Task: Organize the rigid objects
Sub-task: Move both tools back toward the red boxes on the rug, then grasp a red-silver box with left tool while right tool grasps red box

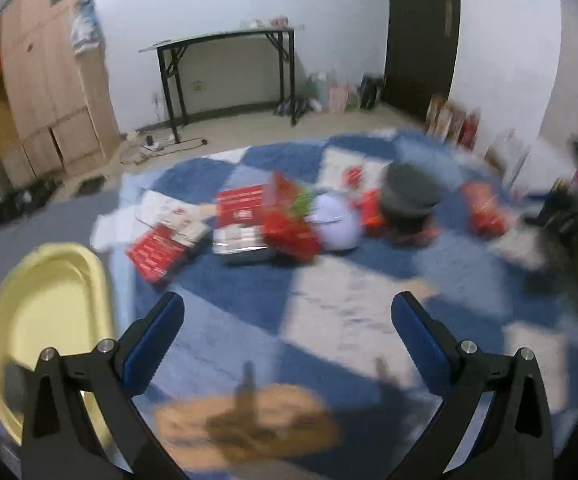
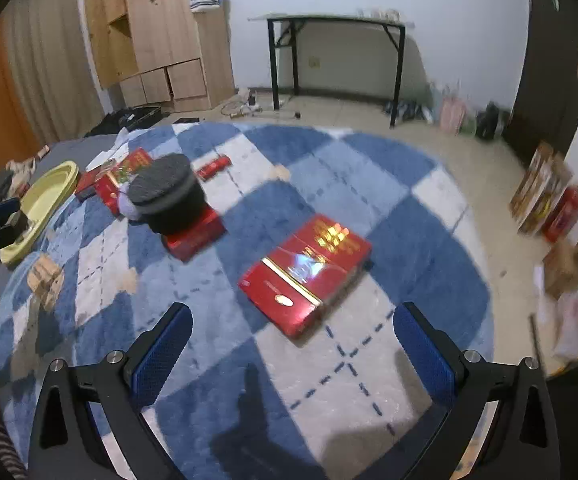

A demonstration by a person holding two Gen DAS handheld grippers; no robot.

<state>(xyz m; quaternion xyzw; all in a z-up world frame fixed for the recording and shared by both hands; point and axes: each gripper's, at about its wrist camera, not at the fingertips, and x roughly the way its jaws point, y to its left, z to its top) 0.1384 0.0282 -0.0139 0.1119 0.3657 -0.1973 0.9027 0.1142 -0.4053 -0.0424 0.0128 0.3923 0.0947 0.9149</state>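
Right hand-held gripper (image 2: pixel 291 344), jaws spread wide and empty, hovers over a blue-and-white checked rug (image 2: pixel 369 176); one large red box (image 2: pixel 305 270) lies flat on the rug just ahead of and between its fingertips, not touching them. Farther off, left of centre, one dark round case (image 2: pixel 169 192) sits on a second red box (image 2: pixel 195 236), with a white round object (image 2: pixel 127 204) beside it and several more red boxes behind; their exact count cannot be told. One yellow tray (image 2: pixel 45 200) lies at the rug's left edge, and one small wooden block (image 2: pixel 45 280) lies near it. Left hand-held gripper (image 1: pixel 287 332), likewise wide and empty, points at the blurred pile of red boxes (image 1: pixel 245 216), well apart from it, with the tray (image 1: pixel 49 320) at its left finger and a brown object (image 1: pixel 249 424) beneath it.
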